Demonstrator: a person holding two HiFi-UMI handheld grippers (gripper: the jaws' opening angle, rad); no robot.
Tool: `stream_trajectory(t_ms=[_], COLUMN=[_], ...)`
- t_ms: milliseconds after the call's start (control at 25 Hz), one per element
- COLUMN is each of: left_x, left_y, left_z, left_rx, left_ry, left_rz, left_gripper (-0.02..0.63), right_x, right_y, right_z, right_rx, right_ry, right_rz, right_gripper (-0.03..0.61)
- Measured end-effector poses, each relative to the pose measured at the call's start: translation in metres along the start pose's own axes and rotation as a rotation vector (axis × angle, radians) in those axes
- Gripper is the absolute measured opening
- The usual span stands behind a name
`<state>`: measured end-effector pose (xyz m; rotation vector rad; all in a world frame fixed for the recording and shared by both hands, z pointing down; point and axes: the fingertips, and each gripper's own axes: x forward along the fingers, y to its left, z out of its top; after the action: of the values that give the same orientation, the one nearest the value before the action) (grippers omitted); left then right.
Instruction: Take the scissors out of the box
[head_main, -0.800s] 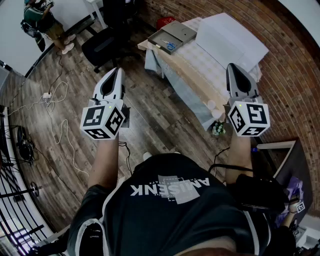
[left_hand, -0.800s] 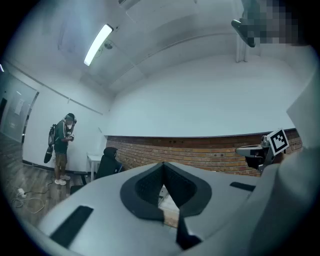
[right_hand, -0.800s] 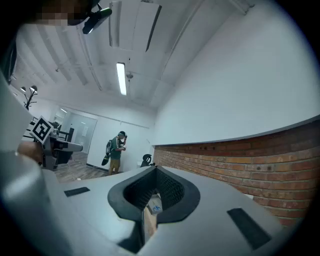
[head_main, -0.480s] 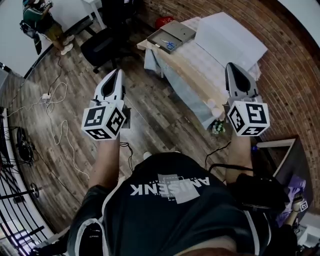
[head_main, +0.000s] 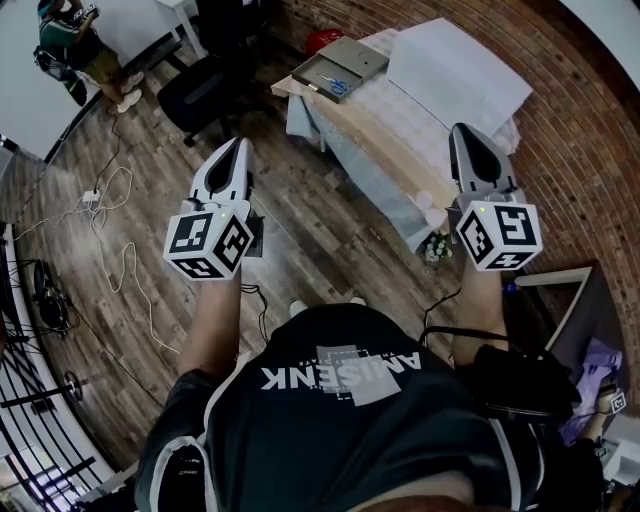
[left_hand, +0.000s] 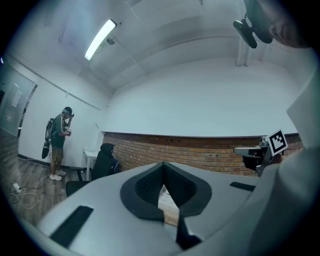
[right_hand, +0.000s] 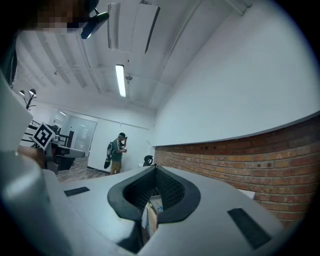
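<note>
The open grey box (head_main: 340, 68) lies at the far end of a long wooden table (head_main: 375, 150) in the head view. The scissors (head_main: 339, 89), with blue handles, rest inside it. My left gripper (head_main: 240, 146) is held level over the wood floor, well short of the table, jaws shut and empty. My right gripper (head_main: 461, 132) hovers over the table's near right part, also shut with nothing in it. Seen from the left gripper view, the left gripper (left_hand: 163, 165) has its jaws met at the tip. The right gripper (right_hand: 155, 168) looks the same in its own view.
A large white sheet (head_main: 458, 72) covers the table's right side along the brick wall (head_main: 590, 150). White cups (head_main: 430, 210) and a small plant (head_main: 435, 250) stand at the near end. A black office chair (head_main: 195, 95), floor cables (head_main: 110, 200) and a standing person (head_main: 75, 45) are at the left.
Both grippers stay where they were, shut. The head view has drifted slightly, so the table and box sit a touch higher in the picture.
</note>
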<state>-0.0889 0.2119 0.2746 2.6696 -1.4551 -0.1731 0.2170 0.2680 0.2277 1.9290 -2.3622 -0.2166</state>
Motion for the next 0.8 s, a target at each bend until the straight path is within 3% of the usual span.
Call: stream_trajectory(t_ms=[280, 800], left_x=[0.002, -0.02], left_y=[0.012, 0.074], left_z=[0.0, 0.007], left_rx=[-0.005, -0.032], left_ry=[-0.004, -0.038], left_rz=[-0.025, -0.02], left_gripper=[0.011, 0.011], right_x=[0.007, 0.04], right_y=[0.012, 0.072], right_z=[0.001, 0.005], right_rx=[0.005, -0.046], right_ry=[0.005, 0.025], right_rz=[-0.014, -0.011], right_gripper=[0.043, 0.043])
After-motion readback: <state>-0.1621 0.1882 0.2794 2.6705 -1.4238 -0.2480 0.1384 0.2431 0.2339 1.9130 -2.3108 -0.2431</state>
